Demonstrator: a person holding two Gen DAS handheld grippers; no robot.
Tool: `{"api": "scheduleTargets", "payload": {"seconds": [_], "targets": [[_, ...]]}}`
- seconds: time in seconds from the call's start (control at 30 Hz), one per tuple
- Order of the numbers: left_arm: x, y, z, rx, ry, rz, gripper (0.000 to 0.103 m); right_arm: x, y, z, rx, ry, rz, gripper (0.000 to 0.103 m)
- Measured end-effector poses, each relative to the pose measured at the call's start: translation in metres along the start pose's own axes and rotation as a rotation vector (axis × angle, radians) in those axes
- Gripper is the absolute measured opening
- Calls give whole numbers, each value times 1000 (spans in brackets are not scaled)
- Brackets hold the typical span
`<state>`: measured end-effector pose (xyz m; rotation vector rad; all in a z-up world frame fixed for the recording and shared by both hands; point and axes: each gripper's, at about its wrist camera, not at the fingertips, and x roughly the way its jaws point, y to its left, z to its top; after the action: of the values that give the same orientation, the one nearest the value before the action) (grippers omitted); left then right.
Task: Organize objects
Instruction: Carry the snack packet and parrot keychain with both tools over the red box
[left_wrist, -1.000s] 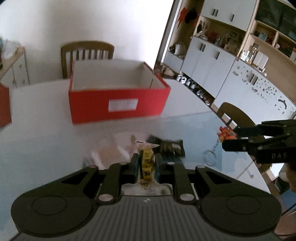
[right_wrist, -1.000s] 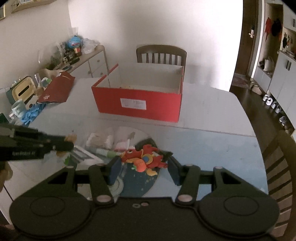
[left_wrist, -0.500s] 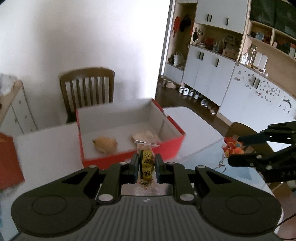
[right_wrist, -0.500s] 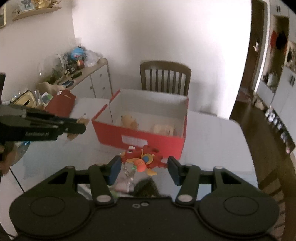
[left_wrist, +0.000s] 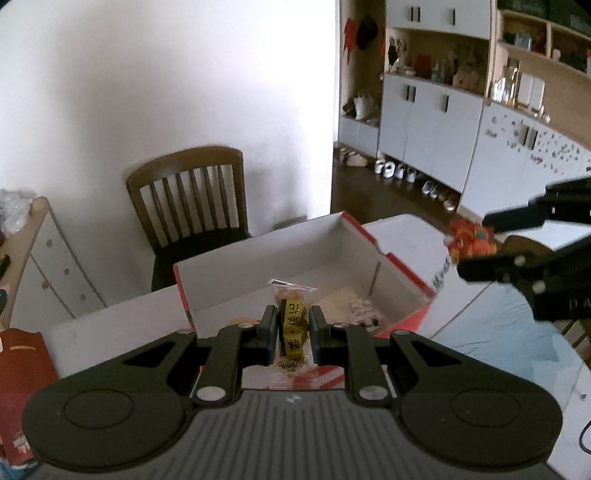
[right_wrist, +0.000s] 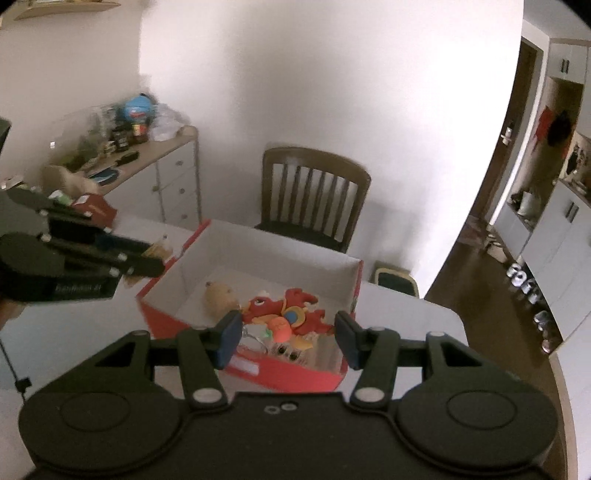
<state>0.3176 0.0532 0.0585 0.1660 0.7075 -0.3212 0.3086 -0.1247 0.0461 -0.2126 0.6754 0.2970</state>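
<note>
My left gripper (left_wrist: 292, 328) is shut on a yellow-labelled snack packet (left_wrist: 291, 325) and holds it above the near left part of the open red box (left_wrist: 402, 269). My right gripper (right_wrist: 287, 334) is shut on a red and orange dragon toy (right_wrist: 284, 317) and holds it over the same red box (right_wrist: 162, 284). A tan plush toy (right_wrist: 218, 297) and a pale item lie inside the box. In the left wrist view the right gripper (left_wrist: 476, 240) shows with the toy (left_wrist: 469, 240) over the box's right edge. In the right wrist view the left gripper (right_wrist: 153, 254) shows at the box's left edge.
A wooden chair (right_wrist: 314, 192) stands behind the white table (right_wrist: 424, 325). A red bag (left_wrist: 18, 365) sits at the table's left. A sideboard (right_wrist: 162, 166) with clutter is at the back left. White cabinets (left_wrist: 436, 125) line the right wall.
Both grippers have lifted from the table's near part and moved forward over the red box, each still holding its object. The box interior now shows below them.
</note>
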Motion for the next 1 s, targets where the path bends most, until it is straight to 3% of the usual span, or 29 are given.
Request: {"api": "scheduleTargets", "payload": {"seconds": [0.2, 0.5, 1.0], "targets": [[34, 10, 5, 16, 31, 7, 17, 39, -2, 12, -6, 16, -50, 54], [93, 19, 6, 53, 108, 7, 17, 88, 1, 9, -3, 77, -55, 54], [167, 47, -10, -41, 262, 22, 17, 163, 28, -2, -3, 241, -21, 54]]}}
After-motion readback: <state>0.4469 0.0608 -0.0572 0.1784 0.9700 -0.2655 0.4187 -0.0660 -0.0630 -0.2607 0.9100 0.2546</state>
